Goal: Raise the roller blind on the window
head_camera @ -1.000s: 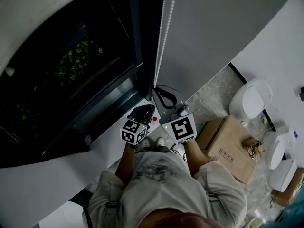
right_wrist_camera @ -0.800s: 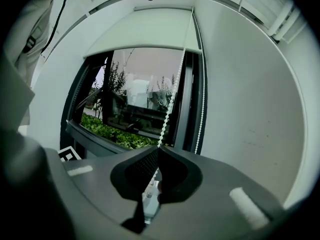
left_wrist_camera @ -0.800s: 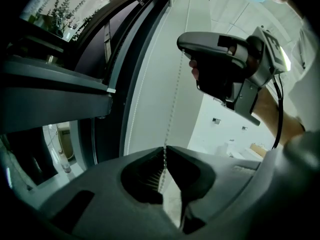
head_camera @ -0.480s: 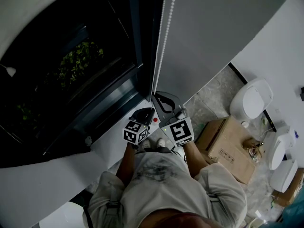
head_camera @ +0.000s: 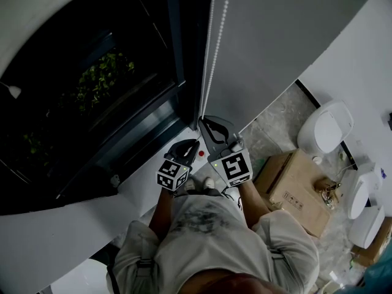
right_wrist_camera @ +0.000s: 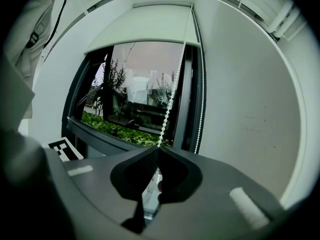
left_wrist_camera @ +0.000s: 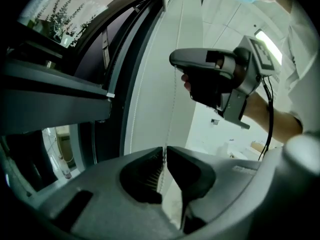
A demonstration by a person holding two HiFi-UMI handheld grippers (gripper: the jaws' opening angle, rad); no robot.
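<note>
In the head view, the left tongs (head_camera: 187,146) and right tongs (head_camera: 209,126) sit at the bead chain (head_camera: 208,54) beside the window (head_camera: 92,84); a cardboard box (head_camera: 294,188) on the floor (head_camera: 275,121) bears print too small to read. The left gripper view shows its tongs clenched on that chain. The right gripper view shows the same grasp, with the roller blind (right_wrist_camera: 145,31) rolled near the window's top

The chain (right_wrist_camera: 170,101) runs between the right gripper's (right_wrist_camera: 157,149) jaws and on ahead, window (right_wrist_camera: 135,109) left of them, wall (right_wrist_camera: 250,109) right. It also sits between the left gripper's (left_wrist_camera: 164,151) jaws, the right gripper ahead.
</note>
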